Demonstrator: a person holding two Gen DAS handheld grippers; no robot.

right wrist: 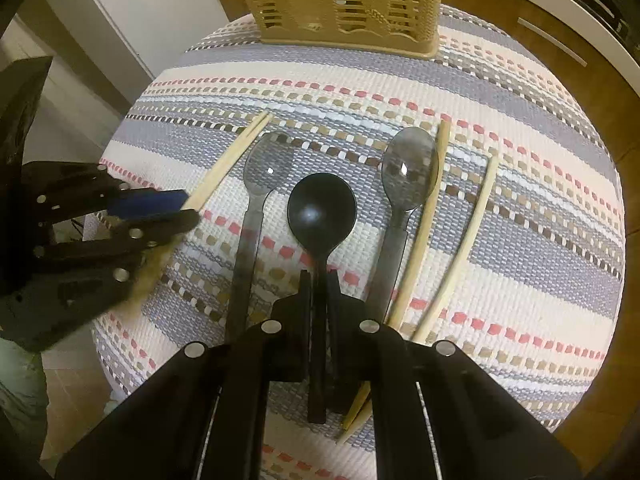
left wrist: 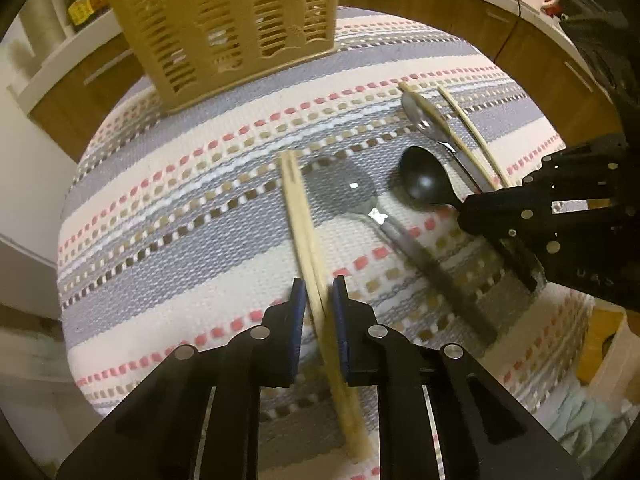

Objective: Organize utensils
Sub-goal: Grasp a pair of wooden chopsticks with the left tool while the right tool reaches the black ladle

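Striped woven cloth (left wrist: pixel 168 216) before slatted tan basket (left wrist: pixel 224 28): left gripper (left wrist: pixel 320 300) pinches light, stiff wooden chopsticks (left wrist: pixel 298 216) mid-length; right gripper (right wrist: pixel 319 292) clamps smooth black plastic spoon (right wrist: pixel 322 210) by handle.

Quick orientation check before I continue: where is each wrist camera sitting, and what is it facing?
Left wrist: behind the left gripper, facing the basket across the striped mat; its fingers flank a chopstick pair; right gripper enters from the right.
Right wrist: behind the right gripper, closed on the black spoon, facing the basket; left gripper at left.
Shared: basket, mat, spoons, chopsticks.
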